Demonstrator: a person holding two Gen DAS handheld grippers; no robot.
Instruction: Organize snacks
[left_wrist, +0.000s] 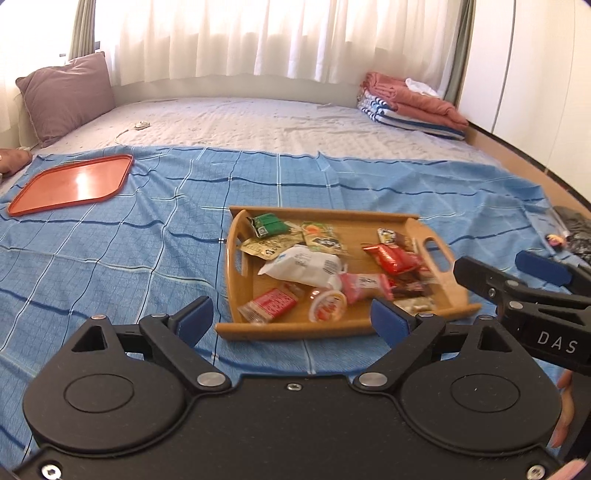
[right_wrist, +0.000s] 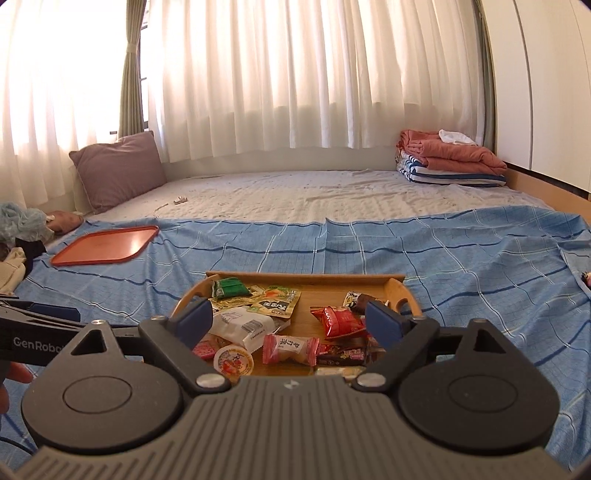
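Above the wooden tray (right_wrist: 400, 291), both grippers (left_wrist: 291, 319) (right_wrist: 290, 319) hover agape.

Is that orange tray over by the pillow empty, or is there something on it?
Empty. The orange tray shows only a bare, shiny surface in both views; all the snacks lie in the wooden tray nearer the camera.

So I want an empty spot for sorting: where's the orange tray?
The orange tray lies far left on the blue sheet, beyond the wooden tray, near the pillow.
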